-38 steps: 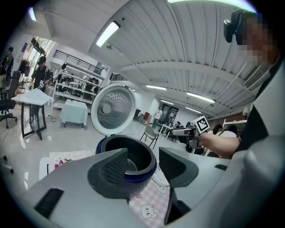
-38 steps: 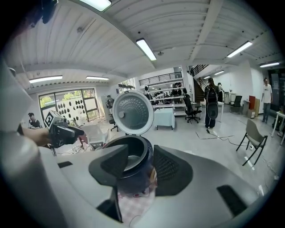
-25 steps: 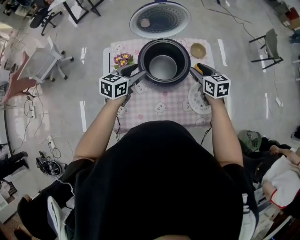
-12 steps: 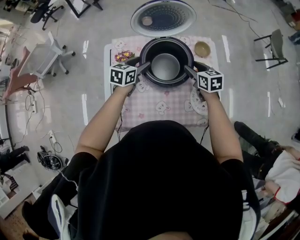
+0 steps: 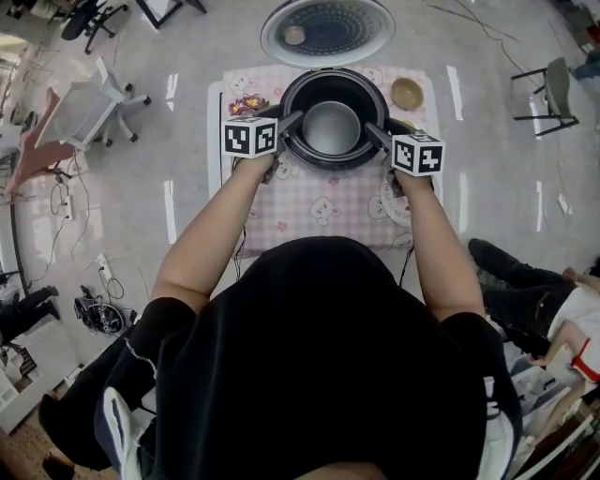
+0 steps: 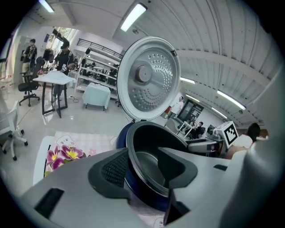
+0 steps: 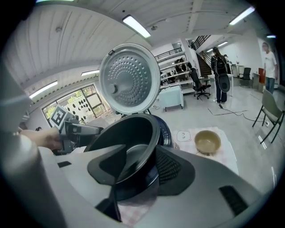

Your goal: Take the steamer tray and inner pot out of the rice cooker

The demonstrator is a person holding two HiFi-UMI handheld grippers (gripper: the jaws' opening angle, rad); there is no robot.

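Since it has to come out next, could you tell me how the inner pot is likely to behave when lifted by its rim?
The inner pot looks like rigid metal, so it should not flex. Its thin, glossy rim may be slippery. It sits deep in the rice cooker, so a tilted lift could bind.

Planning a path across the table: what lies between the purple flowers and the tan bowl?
The open rice cooker, inner pot inside; the head view shows it.

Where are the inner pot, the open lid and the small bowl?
inner pot (image 5: 330, 128): head view, its grey bottom.
lid (image 5: 327, 29): head view, its perforated inner plate.
bowl (image 5: 407, 94): head view, its inside.
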